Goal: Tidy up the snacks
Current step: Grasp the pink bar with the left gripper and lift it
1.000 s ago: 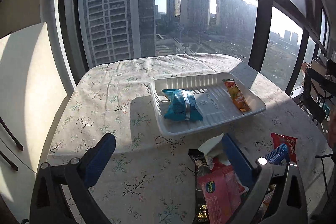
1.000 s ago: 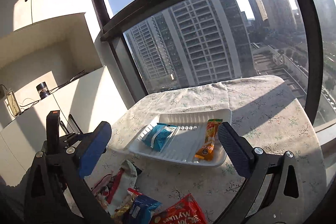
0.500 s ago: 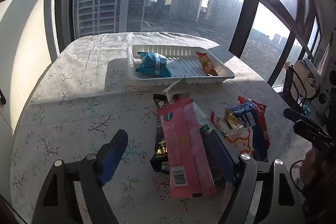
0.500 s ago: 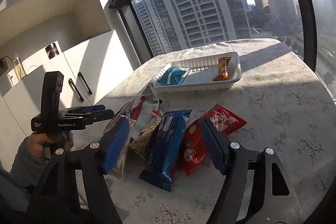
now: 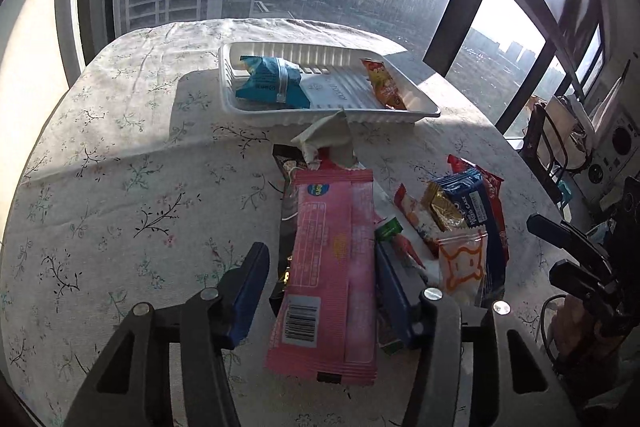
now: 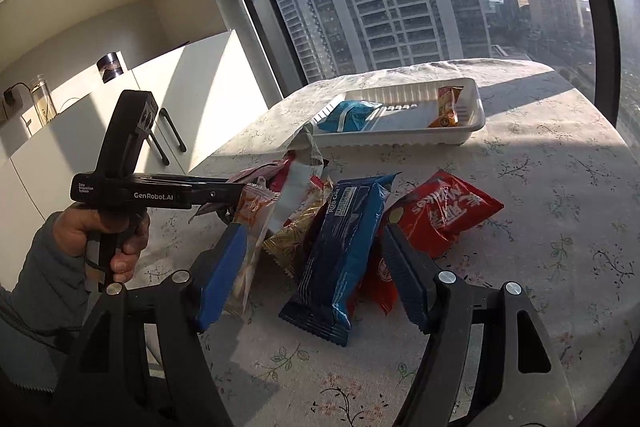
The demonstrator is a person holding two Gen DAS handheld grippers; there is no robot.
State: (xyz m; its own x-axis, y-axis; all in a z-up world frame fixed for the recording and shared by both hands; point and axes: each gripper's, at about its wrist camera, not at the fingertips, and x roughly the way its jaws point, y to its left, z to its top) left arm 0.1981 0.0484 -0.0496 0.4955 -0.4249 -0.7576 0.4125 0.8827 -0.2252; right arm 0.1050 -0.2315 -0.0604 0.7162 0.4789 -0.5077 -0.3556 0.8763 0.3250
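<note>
One pink packet (image 5: 332, 267) between closing left hand-held gripper (image 5: 320, 283) jaws.

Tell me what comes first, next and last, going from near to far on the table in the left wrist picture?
Left gripper → pink packet → white tray holding a blue packet and an orange packet.

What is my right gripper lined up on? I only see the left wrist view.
Observer: The right gripper straddles the dark blue roll cake pack.
Operator: Is it clamped yet?
Observer: Seemingly not; a gold packet fills a gap between the pack and the picture-left finger.
Operator: Anything outside the other finger?
Observer: A red Mylikes bag, flat on the tablecloth.
</note>
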